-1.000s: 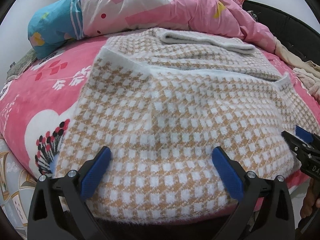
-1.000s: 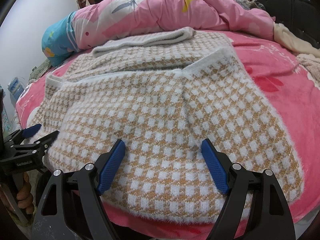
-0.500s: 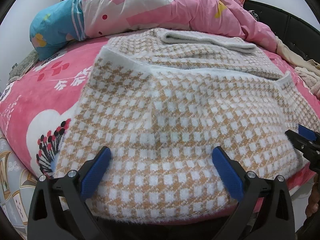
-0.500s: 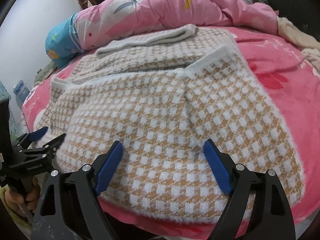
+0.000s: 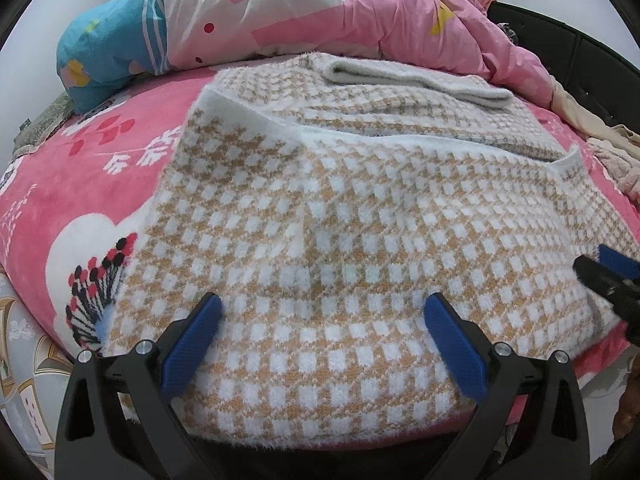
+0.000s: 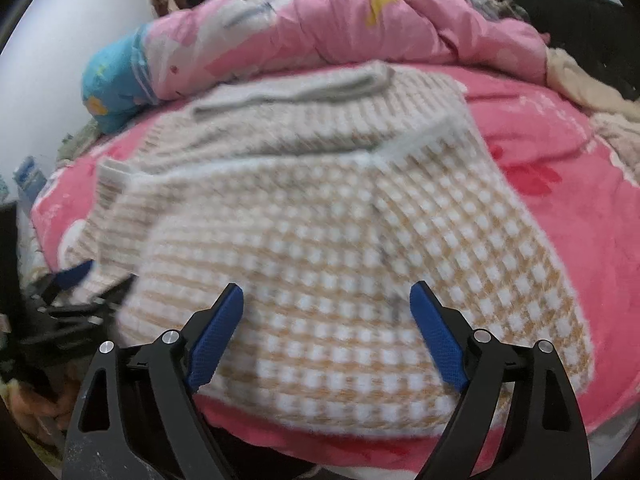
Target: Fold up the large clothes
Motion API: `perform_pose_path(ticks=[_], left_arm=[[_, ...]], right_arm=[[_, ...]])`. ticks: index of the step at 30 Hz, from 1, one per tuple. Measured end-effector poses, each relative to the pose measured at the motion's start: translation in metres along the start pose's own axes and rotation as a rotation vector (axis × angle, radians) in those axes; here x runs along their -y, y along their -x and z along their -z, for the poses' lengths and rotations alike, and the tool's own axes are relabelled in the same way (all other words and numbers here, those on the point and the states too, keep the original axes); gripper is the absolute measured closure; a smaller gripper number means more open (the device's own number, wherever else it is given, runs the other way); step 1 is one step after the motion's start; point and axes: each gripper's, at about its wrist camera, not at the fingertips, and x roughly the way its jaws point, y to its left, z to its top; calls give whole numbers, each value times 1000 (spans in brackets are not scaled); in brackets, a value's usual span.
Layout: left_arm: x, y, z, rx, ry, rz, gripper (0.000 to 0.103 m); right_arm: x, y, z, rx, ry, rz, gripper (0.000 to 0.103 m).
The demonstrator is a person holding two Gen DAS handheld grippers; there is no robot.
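Note:
A large tan-and-white checked knit garment [image 5: 328,208] lies spread on the pink bed, its near part folded over the far part, with a grey-white collar roll [image 5: 416,80] at the far end. My left gripper [image 5: 322,312] hangs open just above the garment's near hem, nothing between its blue pads. In the right wrist view the same garment [image 6: 320,232] fills the middle, blurred. My right gripper [image 6: 326,300] is open over the near hem, empty. Each gripper shows at the edge of the other's view: the right one [image 5: 612,276], the left one [image 6: 84,288].
A pink patterned bedsheet [image 5: 80,184] covers the mattress. A bunched pink quilt [image 5: 360,12] with a blue end [image 5: 108,52] lies along the far side. Beige clothes [image 5: 592,128] pile at the right by a black headboard [image 5: 580,52]. The bed's near edge drops off below the grippers.
The left view is nearly unchanged. The right gripper has shifted slightly, its view now blurred, and its jaws stand a little wider than a second ago.

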Motion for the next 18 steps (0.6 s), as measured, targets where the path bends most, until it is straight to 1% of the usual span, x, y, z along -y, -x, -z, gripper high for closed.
perform_pose_path(ticks=[2,5,7,10,12,15,18], left_arm=[[-1,-1,0,7,0,0,4],[-1,0,1,18,4,1,4],[-3,4,2,46,23,11,4],[-11,16,4,113,44,31,4],[-23,30,4,185,46,8,4],[-43,43,0,249,49,-27,4],[-68,43,-11,261,65,-20,4]], right_arm=[[-7,6,-3,34,11,-27,20],[-20,6,-9,61,54,-31,20],[-26,-3,-11,49,72,-30,20],[-27,-29,-6,-22,80,-32,20],[-24,-32,-4,-14,67,-47,20],[-25,-31,-6,-12,71,-54,20],[-26,-32,-4,-8,70,-57,20]])
